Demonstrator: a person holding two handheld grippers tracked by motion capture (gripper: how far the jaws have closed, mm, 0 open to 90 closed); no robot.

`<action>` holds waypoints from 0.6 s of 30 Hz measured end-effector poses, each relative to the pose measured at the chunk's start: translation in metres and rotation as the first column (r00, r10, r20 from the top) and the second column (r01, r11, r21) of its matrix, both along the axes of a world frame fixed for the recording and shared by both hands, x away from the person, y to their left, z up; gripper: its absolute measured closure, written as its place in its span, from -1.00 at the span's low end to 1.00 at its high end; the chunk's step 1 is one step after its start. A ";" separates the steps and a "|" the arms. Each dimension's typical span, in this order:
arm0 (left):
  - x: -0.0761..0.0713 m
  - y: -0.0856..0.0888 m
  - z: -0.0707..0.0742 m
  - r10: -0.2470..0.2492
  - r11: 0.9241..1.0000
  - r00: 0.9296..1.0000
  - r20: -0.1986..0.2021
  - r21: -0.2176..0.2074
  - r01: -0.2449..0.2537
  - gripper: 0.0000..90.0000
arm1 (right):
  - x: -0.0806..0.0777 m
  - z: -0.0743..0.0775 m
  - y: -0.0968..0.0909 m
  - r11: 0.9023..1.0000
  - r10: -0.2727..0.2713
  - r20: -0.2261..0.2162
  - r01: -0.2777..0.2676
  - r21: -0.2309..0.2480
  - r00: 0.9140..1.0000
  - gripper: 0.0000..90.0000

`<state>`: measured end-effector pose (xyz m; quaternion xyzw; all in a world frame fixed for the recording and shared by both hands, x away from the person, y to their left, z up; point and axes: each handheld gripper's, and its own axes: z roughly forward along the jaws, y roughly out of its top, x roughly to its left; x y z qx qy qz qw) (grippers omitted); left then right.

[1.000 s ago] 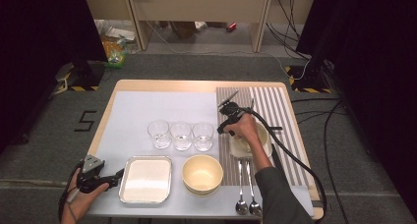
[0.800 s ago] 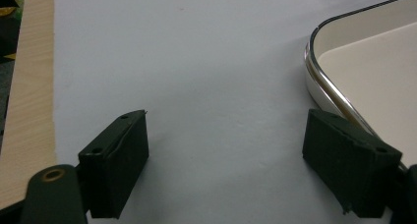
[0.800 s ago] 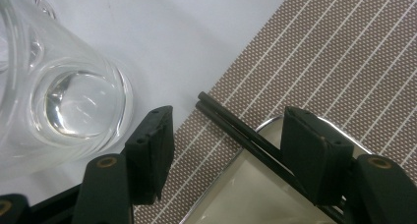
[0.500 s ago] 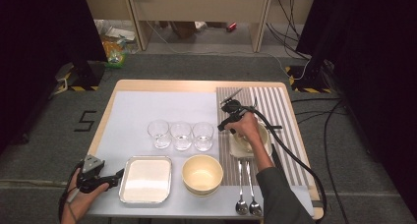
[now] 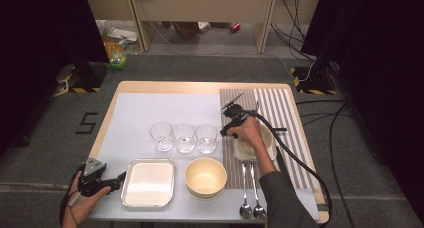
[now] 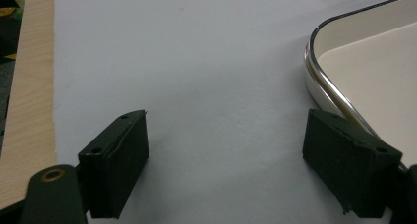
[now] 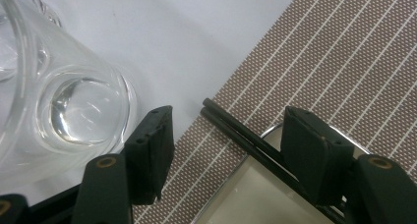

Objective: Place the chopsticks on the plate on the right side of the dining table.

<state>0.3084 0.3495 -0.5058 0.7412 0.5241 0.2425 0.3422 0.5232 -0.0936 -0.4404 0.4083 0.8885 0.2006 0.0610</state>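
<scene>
Spoons (image 5: 251, 190) lie side by side at the lower edge of the high view, on the striped mat (image 5: 280, 113), next to the cream bowl (image 5: 205, 176) and the steel tray (image 5: 148, 181). At the lower left the left gripper (image 5: 119, 178) rests low beside this tray; its fingers (image 6: 115, 165) stand wide apart over the bare white surface (image 6: 196, 62) and hold nothing.

Higher in the frame, right of centre, the right gripper (image 5: 226, 132) hovers over the near end of the black chopsticks (image 7: 236, 135). These lie across the rim of a small dish (image 7: 255, 184) on the mat, just beside the rightmost of the three glasses (image 5: 206, 138). In the right gripper view the fingers (image 7: 152, 150) are open, one on each side of the chopstick tips, and they do not touch them.

I judge that the work is at its beginning: the reach is almost finished, but closing on the chopsticks, lifting them and placing them are left to do. Cables and boxes lie on the floor at the top.
</scene>
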 end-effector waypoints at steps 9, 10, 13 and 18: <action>0.000 0.000 0.000 0.000 1.000 1.000 0.000 0.001 0.000 -0.63 | -0.001 0.001 -0.001 1.000 0.002 -0.003 -0.002 -0.002 1.000 -0.17; 0.000 0.000 0.000 0.000 1.000 1.000 0.000 0.000 0.000 -0.63 | -0.001 0.002 -0.001 1.000 0.000 0.000 0.000 0.001 1.000 -0.17; 0.000 0.000 0.000 0.000 1.000 1.000 0.000 0.000 0.000 -0.63 | 0.000 0.010 -0.006 0.999 -0.017 0.020 0.016 0.039 1.000 -0.17; 0.000 0.000 0.000 0.000 1.000 1.000 0.000 0.000 0.000 -0.63 | 0.001 0.033 -0.027 0.995 -0.062 0.060 0.058 0.078 0.996 -0.17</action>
